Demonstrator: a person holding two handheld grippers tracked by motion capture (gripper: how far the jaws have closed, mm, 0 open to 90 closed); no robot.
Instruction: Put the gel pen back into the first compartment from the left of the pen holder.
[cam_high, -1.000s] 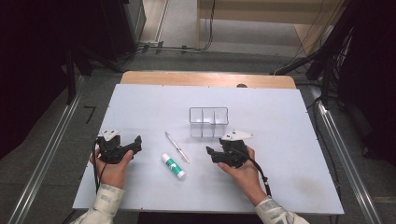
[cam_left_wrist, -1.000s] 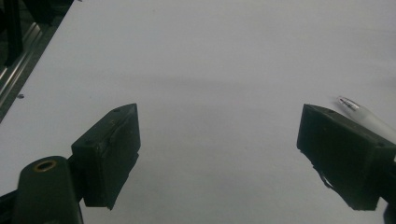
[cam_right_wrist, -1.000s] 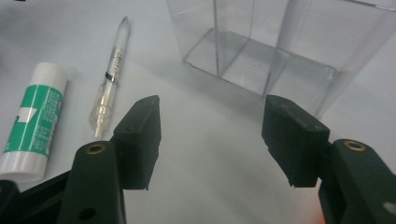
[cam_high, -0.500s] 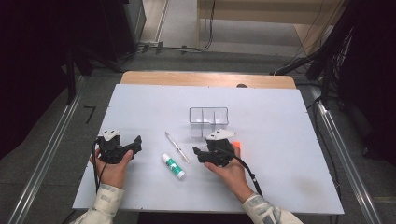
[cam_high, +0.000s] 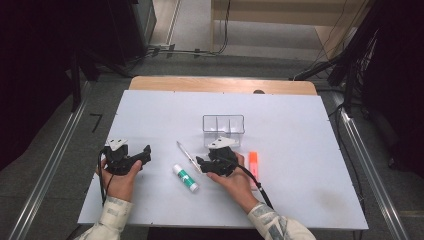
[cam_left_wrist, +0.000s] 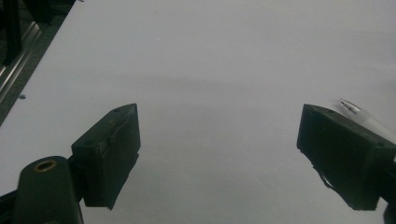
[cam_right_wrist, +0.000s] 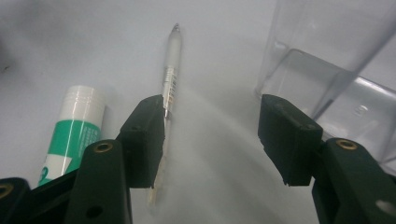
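A clear pen (cam_high: 187, 155) lies slanted on the white table (cam_high: 300, 135), with a green-and-white glue stick (cam_high: 185, 178) just in front of it. My right gripper (cam_high: 201, 165) points left at the pen's near end. In the right gripper view, my right gripper (cam_right_wrist: 212, 126) is open and its jaws have just closed a little. The pen (cam_right_wrist: 170, 70) runs under its left jaw, and only bare table lies between the pads. The glue stick (cam_right_wrist: 77, 126) is left of that jaw. My left gripper (cam_high: 145, 154) rests open at the table's left. The left gripper (cam_left_wrist: 224, 126) holds nothing, and the pen tip (cam_left_wrist: 350, 106) shows past its right jaw.
A clear box (cam_high: 223, 125) with three compartments stands just behind my right hand; its wall (cam_right_wrist: 327, 60) is close to the right jaw. An orange highlighter (cam_high: 253, 162) lies to the right of that hand. A cable trails from each gripper toward the near edge.
My right hand has slid left across the table to the pen, uncovering the orange highlighter. The left hand has stayed where it was.
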